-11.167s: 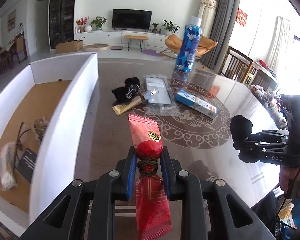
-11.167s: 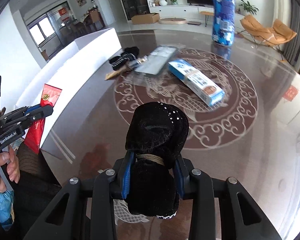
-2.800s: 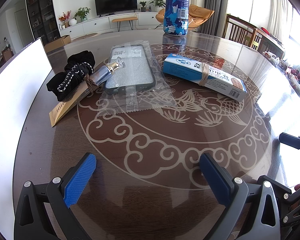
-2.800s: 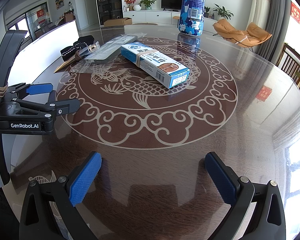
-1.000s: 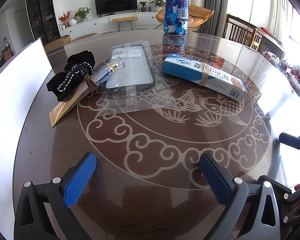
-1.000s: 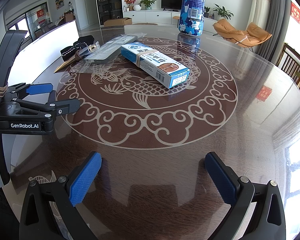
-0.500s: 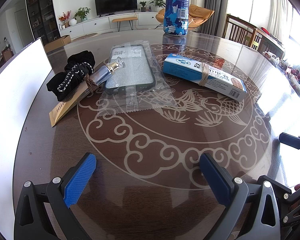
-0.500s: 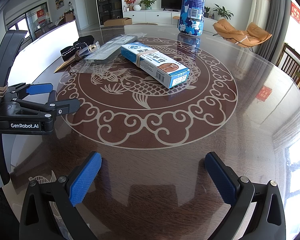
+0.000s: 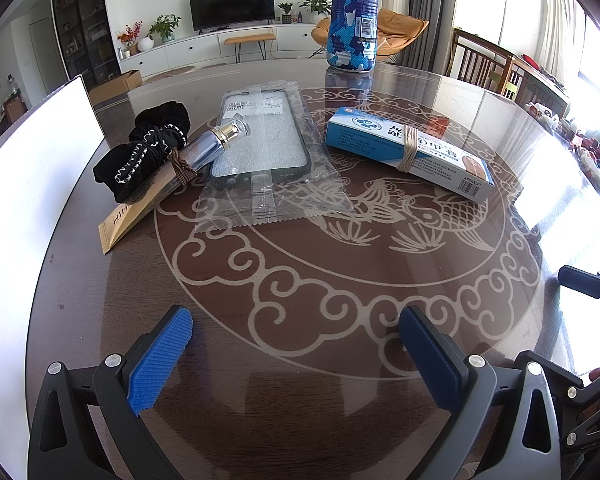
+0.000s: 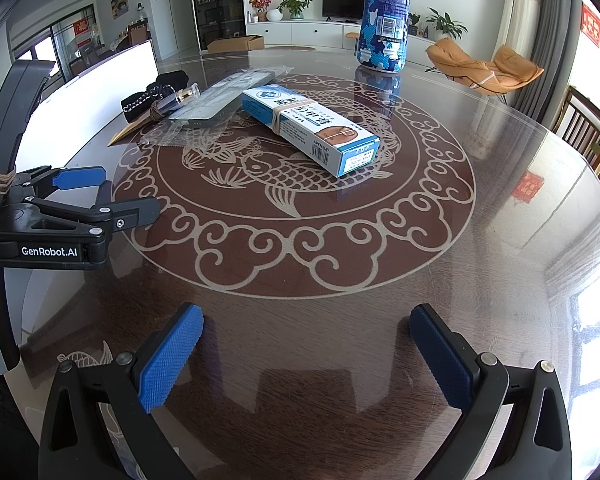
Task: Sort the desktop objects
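On the far half of the table (image 9: 300,392) lie the things I have yet to sort: the blue box (image 9: 410,152) with a band round its middle, nearest my right side; the bagged phone case (image 9: 260,140) beside it; then a small bottle (image 9: 210,146) tied to a tan card, its neck resting on the bag's edge, touching a black velvet pouch (image 9: 148,148). A tall blue bottle (image 9: 354,12) stands well behind them all. The white bin (image 9: 32,184) runs along my left. My left gripper (image 9: 296,344) is spread wide and holds nothing; my right gripper (image 10: 306,340) is the same, both hovering low over the near edge, well short of everything. I judge the next pick best split by side: right for the box, closing across its narrow width near the band, left for the bottle bundle or pouch, coming in low so the pads straddle rather than push. The bag looks slippery and flat, so I'd leave it or pinch a raised edge. Against eleven seconds ago, the red sachet and the black pouch I held are gone from my pads; over the last three seconds nothing has shifted.
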